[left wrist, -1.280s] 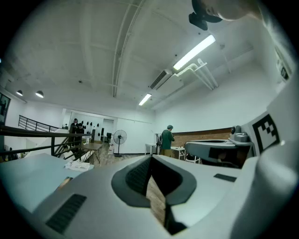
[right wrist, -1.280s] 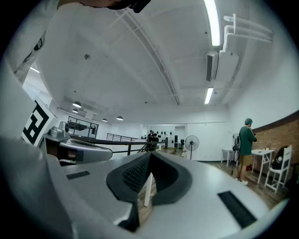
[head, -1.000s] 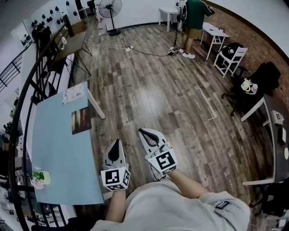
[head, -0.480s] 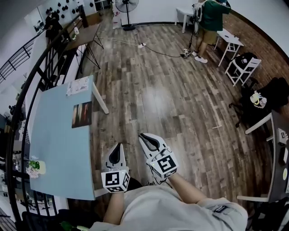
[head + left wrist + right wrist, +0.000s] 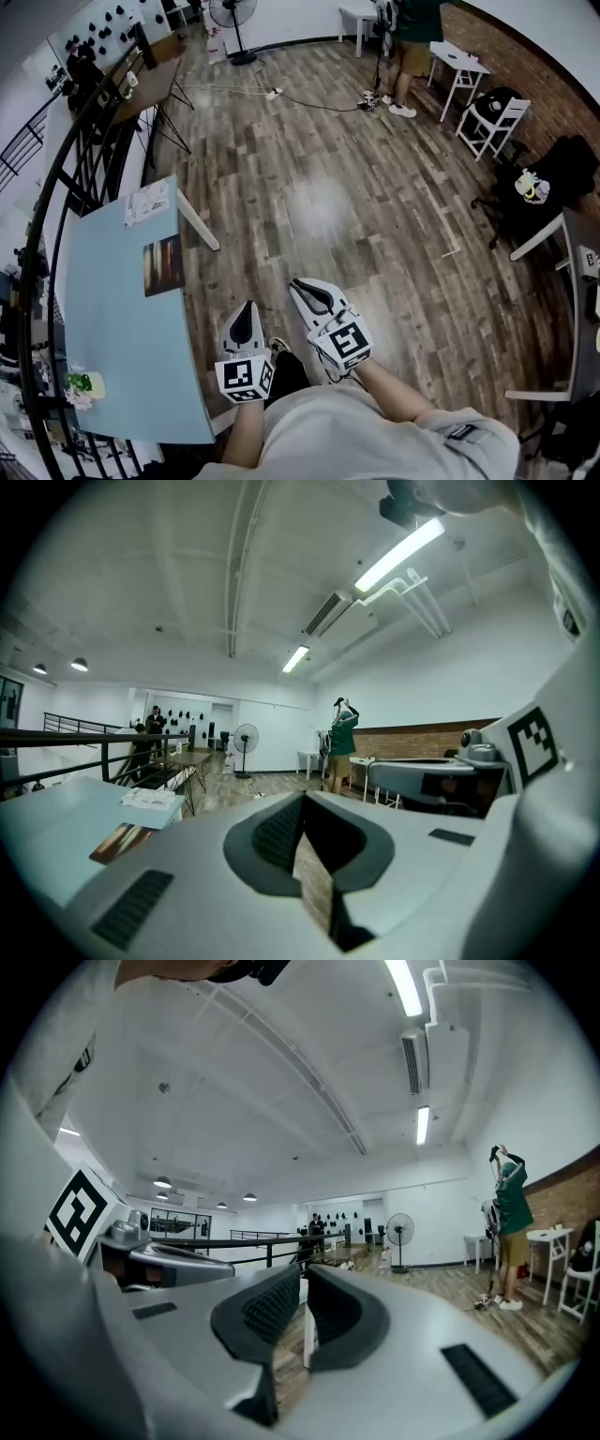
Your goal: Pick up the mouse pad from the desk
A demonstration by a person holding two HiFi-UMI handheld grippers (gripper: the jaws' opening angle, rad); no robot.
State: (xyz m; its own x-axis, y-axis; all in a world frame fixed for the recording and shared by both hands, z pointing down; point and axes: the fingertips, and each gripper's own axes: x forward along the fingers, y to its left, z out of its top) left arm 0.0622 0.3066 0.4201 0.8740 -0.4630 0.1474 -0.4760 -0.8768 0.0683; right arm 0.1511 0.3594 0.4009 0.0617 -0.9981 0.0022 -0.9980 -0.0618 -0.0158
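The mouse pad, a dark brown rectangle, lies flat on the light blue desk at the left, near the desk's right edge. It also shows low on the left in the left gripper view as the mouse pad. My left gripper hangs over the floor just right of the desk, well short of the pad. Its jaws meet at the tips of the left gripper. The right gripper is beside it, further from the desk. A narrow slit with nothing in it shows between the jaws of the right gripper.
A white booklet lies at the desk's far end and a small green thing at its near end. A black railing runs behind the desk. Across the wooden floor are a person in green, a fan, white tables and a chair.
The head view has swung a little and the desk has shifted in it. Both grippers stay low in front of the body, side by side. A dark shoe now shows beneath them.
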